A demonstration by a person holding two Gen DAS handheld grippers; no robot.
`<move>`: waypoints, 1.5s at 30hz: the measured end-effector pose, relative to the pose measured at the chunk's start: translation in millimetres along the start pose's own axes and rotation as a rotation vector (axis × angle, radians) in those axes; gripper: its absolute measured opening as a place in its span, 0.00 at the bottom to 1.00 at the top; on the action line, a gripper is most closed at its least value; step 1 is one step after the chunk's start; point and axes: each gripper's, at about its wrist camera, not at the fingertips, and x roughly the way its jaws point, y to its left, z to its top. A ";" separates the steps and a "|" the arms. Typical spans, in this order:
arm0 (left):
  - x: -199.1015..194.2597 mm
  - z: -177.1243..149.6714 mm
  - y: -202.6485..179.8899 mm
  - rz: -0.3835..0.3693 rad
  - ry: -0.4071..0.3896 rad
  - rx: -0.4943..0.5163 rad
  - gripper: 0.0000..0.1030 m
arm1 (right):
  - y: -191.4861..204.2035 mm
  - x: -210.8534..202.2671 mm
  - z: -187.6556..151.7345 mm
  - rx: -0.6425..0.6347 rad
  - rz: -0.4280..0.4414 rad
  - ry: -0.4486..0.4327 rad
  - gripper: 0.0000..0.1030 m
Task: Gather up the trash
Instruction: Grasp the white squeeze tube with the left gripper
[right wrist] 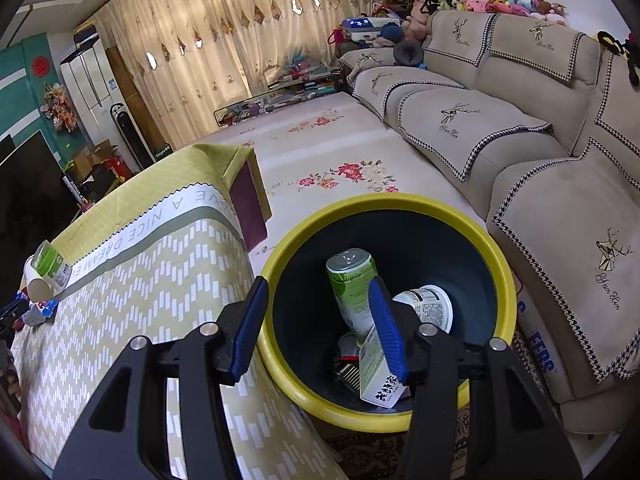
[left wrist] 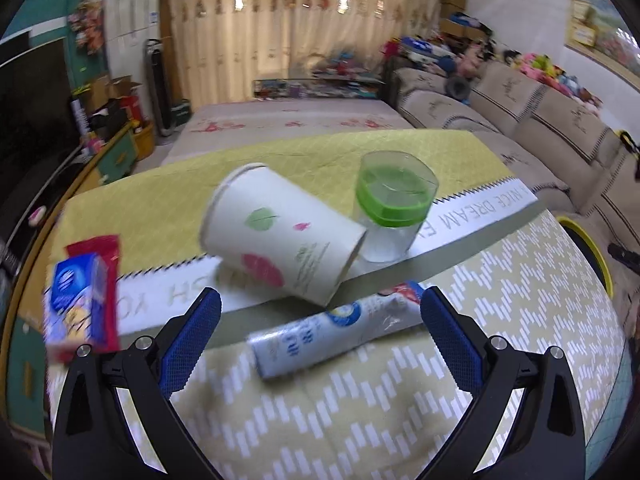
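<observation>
The left tongs (left wrist: 320, 312) stand wide and empty over the crumpled toothpaste tube (left wrist: 332, 330) lying on the bench (left wrist: 500, 280), probably light, soft and slippery, best pinched across its middle.

"NICE DREAM" on tablecloth (left wrist: 472, 216)

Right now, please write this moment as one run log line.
left tool: open over tube | right tool: open, empty, above bin | paper cup, jar: on table
</observation>
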 end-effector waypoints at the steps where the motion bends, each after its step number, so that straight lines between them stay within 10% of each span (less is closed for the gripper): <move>1: 4.5 2.0 -1.3 -0.014 0.013 0.012 0.95 | 0.2 0.6 -0.4 0.000 0.001 0.005 0.49; 16: -14.5 -17.9 -63.8 -0.223 0.193 0.191 0.95 | 2.4 2.0 -4.2 0.005 0.028 0.009 0.52; 23: -2.0 -3.5 -76.8 -0.111 0.206 0.194 0.95 | -0.8 -4.7 -5.0 0.013 0.033 -0.002 0.52; 35: 42.8 -0.4 -76.1 -0.043 0.286 0.168 0.64 | -11.6 -1.4 -6.7 0.036 0.028 0.010 0.52; 45: 33.5 -2.9 -79.1 -0.036 0.260 0.134 0.18 | -11.5 -2.4 -8.0 0.041 0.040 0.007 0.52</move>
